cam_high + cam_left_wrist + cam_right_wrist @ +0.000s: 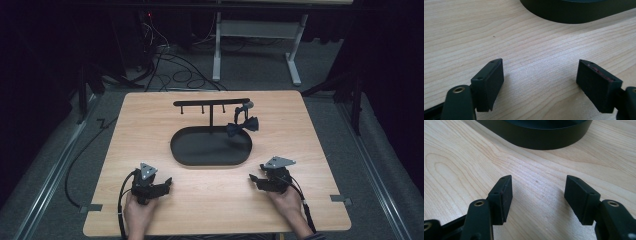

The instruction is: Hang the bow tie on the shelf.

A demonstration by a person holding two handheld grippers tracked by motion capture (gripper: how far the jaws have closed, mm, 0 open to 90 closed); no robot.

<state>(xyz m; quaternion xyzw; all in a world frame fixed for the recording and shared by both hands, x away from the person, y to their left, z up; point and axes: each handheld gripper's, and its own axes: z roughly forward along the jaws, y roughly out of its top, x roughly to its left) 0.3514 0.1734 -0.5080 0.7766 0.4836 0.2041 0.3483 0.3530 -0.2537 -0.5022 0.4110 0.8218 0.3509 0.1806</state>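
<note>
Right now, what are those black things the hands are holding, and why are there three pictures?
A person holds a grabbing tool in each hand: the left claw and the right claw. One picture looks down from above the wooden table. The other two come from small cameras riding on each claw, looking along its two black fingers. Both claws are open and hold nothing. On the table stands a black oval tray with a hanger bar above it. A dark bow tie hangs from the bar's right end.

Black bow tie (pixel 243 125) hanging on stand (pixel 211 103)
</note>
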